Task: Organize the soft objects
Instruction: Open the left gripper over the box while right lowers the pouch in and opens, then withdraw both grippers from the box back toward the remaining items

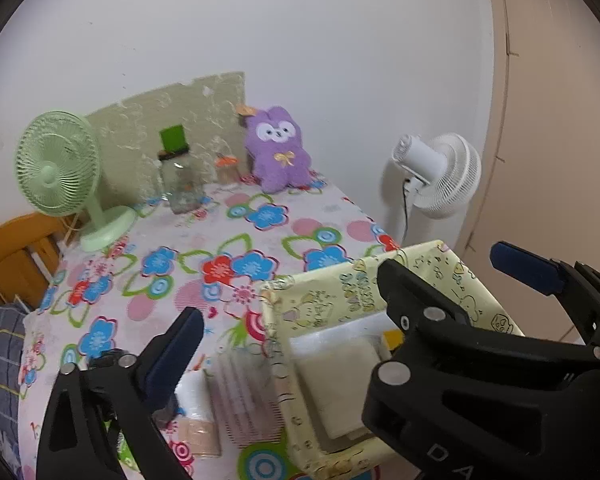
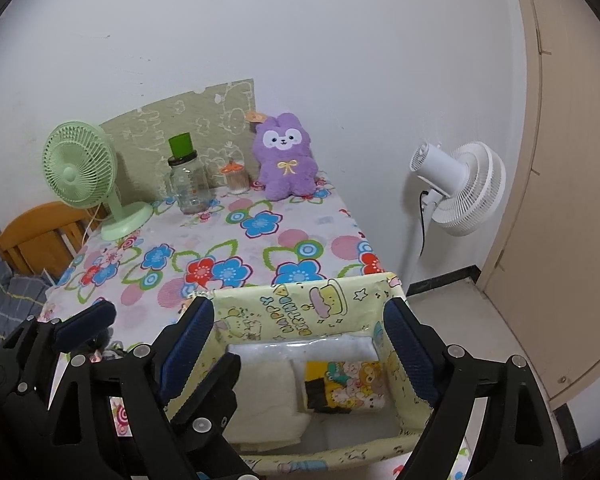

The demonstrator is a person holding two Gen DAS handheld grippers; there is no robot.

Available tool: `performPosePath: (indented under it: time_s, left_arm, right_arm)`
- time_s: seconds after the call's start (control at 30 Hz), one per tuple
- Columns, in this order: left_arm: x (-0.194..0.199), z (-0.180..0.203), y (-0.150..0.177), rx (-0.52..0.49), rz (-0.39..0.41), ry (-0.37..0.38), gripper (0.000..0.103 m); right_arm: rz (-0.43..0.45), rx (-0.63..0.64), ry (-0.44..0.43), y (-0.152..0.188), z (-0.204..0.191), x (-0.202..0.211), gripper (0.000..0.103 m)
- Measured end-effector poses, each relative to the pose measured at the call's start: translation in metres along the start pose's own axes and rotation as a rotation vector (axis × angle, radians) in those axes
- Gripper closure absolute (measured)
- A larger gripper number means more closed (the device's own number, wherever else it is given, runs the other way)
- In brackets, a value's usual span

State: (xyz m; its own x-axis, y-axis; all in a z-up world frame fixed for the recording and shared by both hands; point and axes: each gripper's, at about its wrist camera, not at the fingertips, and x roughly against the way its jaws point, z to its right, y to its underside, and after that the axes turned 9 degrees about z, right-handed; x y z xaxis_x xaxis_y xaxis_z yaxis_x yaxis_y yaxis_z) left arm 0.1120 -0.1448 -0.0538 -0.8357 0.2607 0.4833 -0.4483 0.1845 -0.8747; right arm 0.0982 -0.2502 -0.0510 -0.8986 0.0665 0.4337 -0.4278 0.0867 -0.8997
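Observation:
A yellow cartoon-print box stands at the near right corner of the flowered table. In it lie a white folded pad, a clear-wrapped white pack and a yellow cartoon packet. My right gripper hangs open over the box, touching nothing. My left gripper is open and empty beside the box's left wall; the right gripper hides its right finger. Blurred soft packs lie on the table left of the box. A purple plush sits at the back against the wall.
A green desk fan, a glass bottle with a green cap and a small orange-lidded jar line the table's back. A white floor fan stands off the right edge. A wooden chair and plaid cloth are left.

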Motion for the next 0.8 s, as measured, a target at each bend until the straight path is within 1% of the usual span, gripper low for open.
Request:
performPosePath:
  time_s: [0.3,0.4,0.57,0.8]
  left_arm:
    - [0.022,-0.015,0.006,0.009,0.019,-0.001,0.0]
    - [0.03,-0.018,0.009,0.008,0.026,-0.001,0.0]
    - [0.041,-0.025,0.014,0.014,0.036,-0.012,0.0]
    - [0.055,-0.034,0.025,0.024,0.044,-0.004,0.0]
  right_arm:
    - [0.016,0.011,0.003,0.004,-0.02,0.018,0.013]
    - [0.03,0.017,0.0,0.006,-0.027,0.025,0.009]
    - [0.041,0.027,-0.008,0.01,-0.037,0.036,0.008]
    - [0.061,0.073,-0.001,0.017,-0.054,0.05,0.007]
